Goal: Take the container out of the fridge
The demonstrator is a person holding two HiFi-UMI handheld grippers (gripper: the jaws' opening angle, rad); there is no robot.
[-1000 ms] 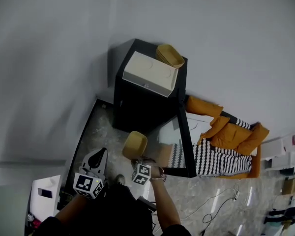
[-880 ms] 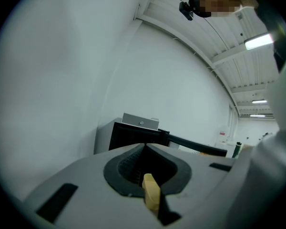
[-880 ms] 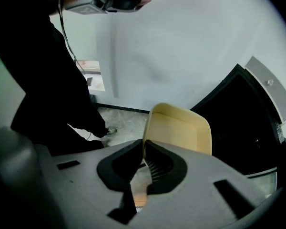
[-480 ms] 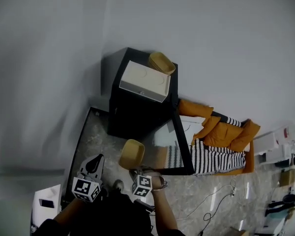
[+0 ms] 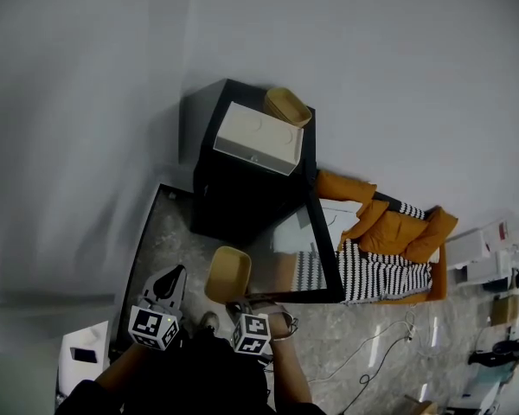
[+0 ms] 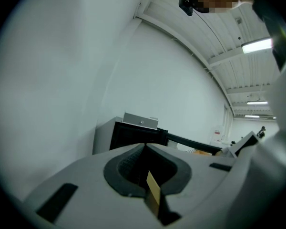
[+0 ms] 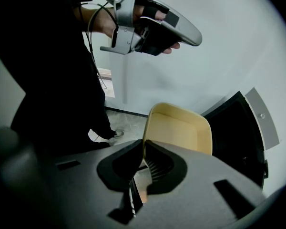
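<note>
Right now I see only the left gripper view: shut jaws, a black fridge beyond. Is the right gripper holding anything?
Observer: Yes. The right gripper is shut on the rim of a tan rounded plastic container.
Operator: Is it clear of the fridge?
Observer: It looks so: the head view shows it over the speckled floor, in front of the black box-shaped fridge.
Operator: Any other container?
Observer: A second tan container sits on the fridge top, beside a white rectangular box.

orange jacket (image 5: 389, 223), striped cloth (image 5: 376, 277), white box (image 5: 258, 137)
</note>
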